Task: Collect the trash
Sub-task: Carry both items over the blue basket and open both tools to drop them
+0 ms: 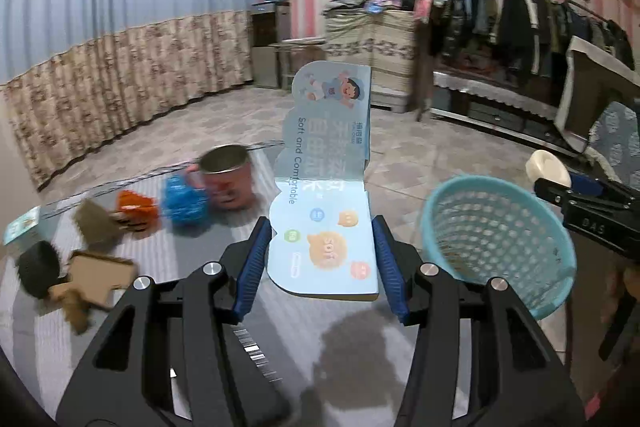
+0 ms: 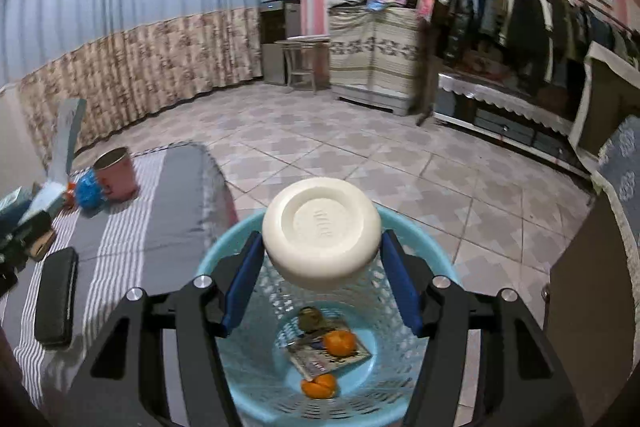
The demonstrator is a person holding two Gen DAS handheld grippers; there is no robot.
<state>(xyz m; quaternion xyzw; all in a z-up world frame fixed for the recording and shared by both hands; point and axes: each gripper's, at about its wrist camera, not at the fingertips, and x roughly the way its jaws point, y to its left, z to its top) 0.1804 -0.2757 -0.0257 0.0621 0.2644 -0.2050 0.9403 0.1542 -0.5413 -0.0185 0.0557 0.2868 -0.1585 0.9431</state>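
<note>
A person working a pair of handheld grippers carried two pieces of trash toward a light-blue perforated plastic basket (image 2: 404, 239) standing on the tiled floor just off the right edge of a grey-and-white striped bed cover (image 2: 132, 227).

Nearest the lens, the right gripper (image 2: 320, 247) had its blue-padded jaws closed on either side of a cream-white round plastic lid (image 2: 320, 233), held directly above the basket's open mouth, apparently so it would fall inside once let go. Below it, on the basket's floor, lay orange mandarin pieces (image 2: 339, 343), a flat printed wrapper (image 2: 320, 361) and a small dark item too indistinct to name.

To the left, the left gripper (image 1: 320, 259) was clamped at a narrower setting on the lower panel of a pale-blue printed cardboard packaging card (image 1: 324, 187), which was creased in the middle so its upper half stood up. It was over the striped cover, with the basket near it on the right; judging by its position, it had yet to be brought over the rim.

Farther left on the cover waited more likely trash: torn brown cardboard scraps (image 1: 100, 275), a dark fuzzy clump (image 1: 38, 269), an orange scrap (image 1: 134, 209) and a blue fluffy ball (image 1: 184, 201) touching a pink metal-rimmed cup (image 1: 228, 183). A black rectangular case (image 2: 56, 297) lay at the cover's near left.

At the far side of the room stood a rack of dark hanging clothes (image 2: 520, 15) and blue-and-floral curtains (image 2: 120, 27).
</note>
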